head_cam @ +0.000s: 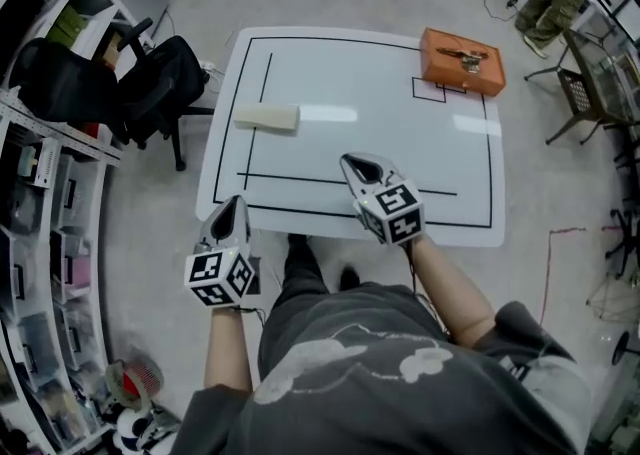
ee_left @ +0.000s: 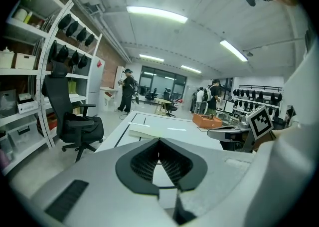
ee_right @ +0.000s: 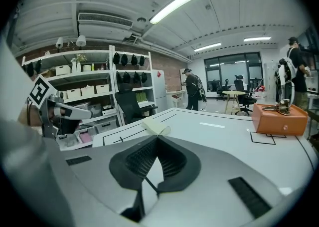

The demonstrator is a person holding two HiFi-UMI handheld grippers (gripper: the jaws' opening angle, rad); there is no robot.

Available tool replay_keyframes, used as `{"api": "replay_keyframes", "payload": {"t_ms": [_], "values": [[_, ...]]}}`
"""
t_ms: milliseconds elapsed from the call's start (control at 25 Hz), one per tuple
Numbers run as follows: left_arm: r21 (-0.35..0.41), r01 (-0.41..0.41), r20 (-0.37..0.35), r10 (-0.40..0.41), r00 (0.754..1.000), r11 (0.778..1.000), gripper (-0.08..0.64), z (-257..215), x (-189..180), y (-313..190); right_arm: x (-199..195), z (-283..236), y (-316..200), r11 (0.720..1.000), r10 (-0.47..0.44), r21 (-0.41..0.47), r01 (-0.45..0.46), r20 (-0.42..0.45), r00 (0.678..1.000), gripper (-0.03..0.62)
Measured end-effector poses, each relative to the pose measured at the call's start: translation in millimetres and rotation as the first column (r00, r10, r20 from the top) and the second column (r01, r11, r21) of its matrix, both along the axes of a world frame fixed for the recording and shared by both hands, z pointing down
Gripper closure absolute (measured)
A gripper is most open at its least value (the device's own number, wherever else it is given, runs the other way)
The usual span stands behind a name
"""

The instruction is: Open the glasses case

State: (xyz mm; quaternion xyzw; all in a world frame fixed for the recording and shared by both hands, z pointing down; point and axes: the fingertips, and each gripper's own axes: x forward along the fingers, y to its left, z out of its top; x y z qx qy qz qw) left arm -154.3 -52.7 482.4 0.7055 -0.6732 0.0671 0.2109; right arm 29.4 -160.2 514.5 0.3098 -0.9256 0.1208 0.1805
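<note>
Glasses case [head_cam: 266,117], pale cream, lies flat on the left part of the white table [head_cam: 380,93], across a black line; looks closed; nothing touching it; orange box [head_cam: 461,60] sits at the far right corner, well apart from it; right gripper [head_cam: 352,160] hangs over the table's near part, jaws pressed together, nothing between them; left gripper [head_cam: 236,206] just off the near left edge, jaws together too, empty; black office chair [head_cam: 150,83] stands left of the table.
</note>
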Motion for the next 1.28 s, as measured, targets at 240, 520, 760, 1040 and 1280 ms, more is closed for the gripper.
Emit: {"api": "replay_keyframes", "payload": {"t_ms": [240,520,760,1040,1280], "values": [[-0.054,-0.088,0.016,0.089,0.996,0.995,0.557,18.1,-26.9,-61.0,-28.1,10.9,-39.3,1.000,-0.004,-0.015,0.003,-0.063,0.998,0.569],[-0.136,-0.155,-0.013,0.155,0.988,0.979,0.558,44.5,-53.6,-111.8,-74.2,28.3,-70.4,0.997,-0.075,-0.033,0.071,-0.158,0.985,0.438],[-0.226,-0.211,0.008,0.219,0.976,0.951,0.558,73.1,-67.3,-138.1,-103.4,45.0,-82.0,0.992,-0.119,-0.056,0.110,-0.199,0.973,0.307],[-0.294,-0.240,0.029,0.260,0.965,0.925,0.557,97.6,-79.4,-168.8,-117.0,55.9,-98.0,0.994,-0.104,-0.065,0.091,-0.243,0.964,0.291],[-0.342,-0.256,0.020,0.279,0.960,0.904,0.558,115.4,-86.6,-187.0,-123.9,63.0,-108.1,0.994,-0.090,-0.078,0.071,-0.262,0.961,0.291]]}}
